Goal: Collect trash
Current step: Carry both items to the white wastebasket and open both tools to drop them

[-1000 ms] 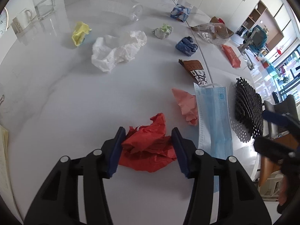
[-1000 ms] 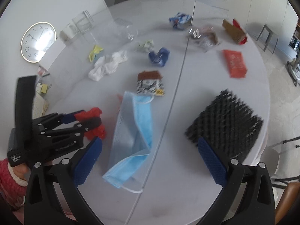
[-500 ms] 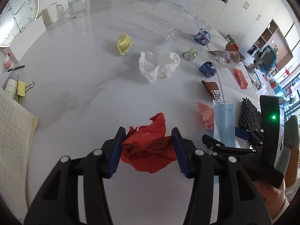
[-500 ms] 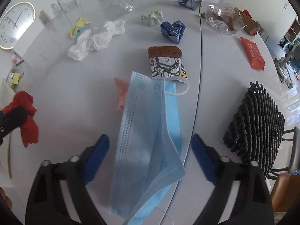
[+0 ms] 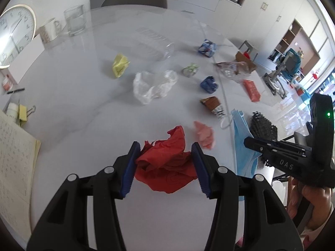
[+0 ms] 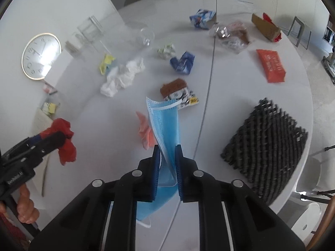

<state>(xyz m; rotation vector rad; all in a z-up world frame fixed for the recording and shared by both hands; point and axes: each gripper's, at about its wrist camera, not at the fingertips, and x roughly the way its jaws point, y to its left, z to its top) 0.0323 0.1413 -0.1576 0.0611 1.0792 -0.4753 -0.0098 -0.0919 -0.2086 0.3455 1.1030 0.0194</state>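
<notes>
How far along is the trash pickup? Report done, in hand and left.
Done: nothing visibly binned; no bin shows. In hand: left gripper holds the red wad; right gripper is pinched on the mask. Left on the table: pink wad, white bag, orange packet, other scraps.

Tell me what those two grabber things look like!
Both grippers, left gripper and right gripper, are black plastic claws with ridged blue pads on the fingers and round silver screws. The right one carries an upright black box with a tiny green light and white letters on its side.
</notes>
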